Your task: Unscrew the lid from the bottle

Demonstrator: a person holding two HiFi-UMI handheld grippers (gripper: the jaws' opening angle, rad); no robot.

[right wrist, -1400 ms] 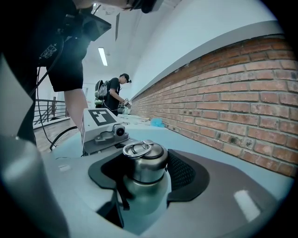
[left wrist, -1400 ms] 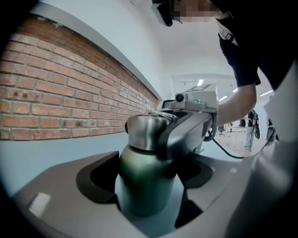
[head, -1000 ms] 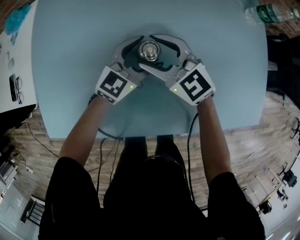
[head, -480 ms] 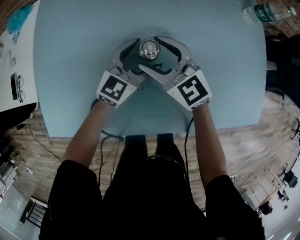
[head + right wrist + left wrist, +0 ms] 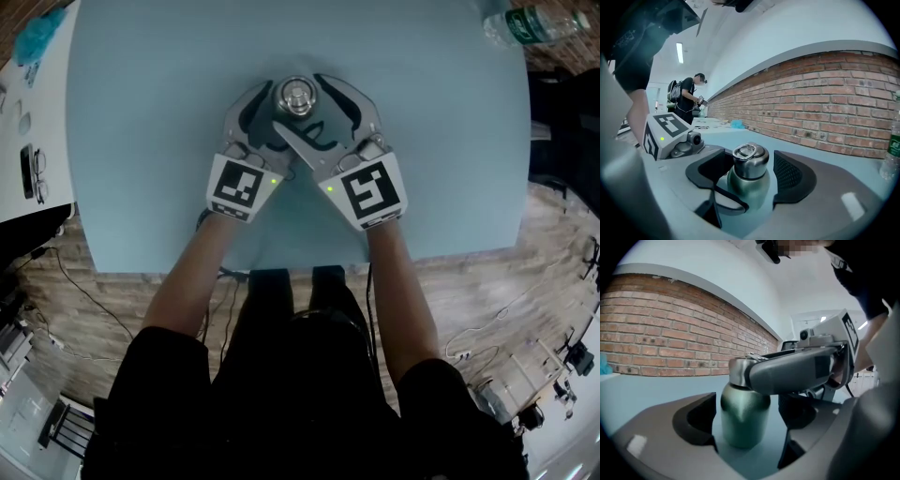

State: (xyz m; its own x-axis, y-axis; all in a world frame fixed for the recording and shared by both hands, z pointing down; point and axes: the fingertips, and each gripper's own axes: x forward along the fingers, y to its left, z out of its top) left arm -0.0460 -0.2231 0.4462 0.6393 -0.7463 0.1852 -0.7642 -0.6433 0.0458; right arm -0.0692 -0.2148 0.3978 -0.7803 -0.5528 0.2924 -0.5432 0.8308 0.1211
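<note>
- Bottle (image 5: 740, 404) stands upright on the bench (image 5: 141, 141), out in front of the person, with its steel lid (image 5: 750, 159) on.
- Left tongs (image 5: 749, 420) sit low around the green body. The pads are open, with a clear gap on the right side and the left pad very close or just touching.
- Right tongs (image 5: 750, 173) sit higher, at lid level and crossing over the left pair. These are open too, with a thin gap on each side of the lid.
- Looks like the lining-up step: both pairs bracket the bottle and nothing is clamped.
- Next move probably needs the left pair squeezed on the body to hold it steady, then the right pair shut on the lid and twisted. If the lower grip is loose, the whole bottle will likely spin.
</note>
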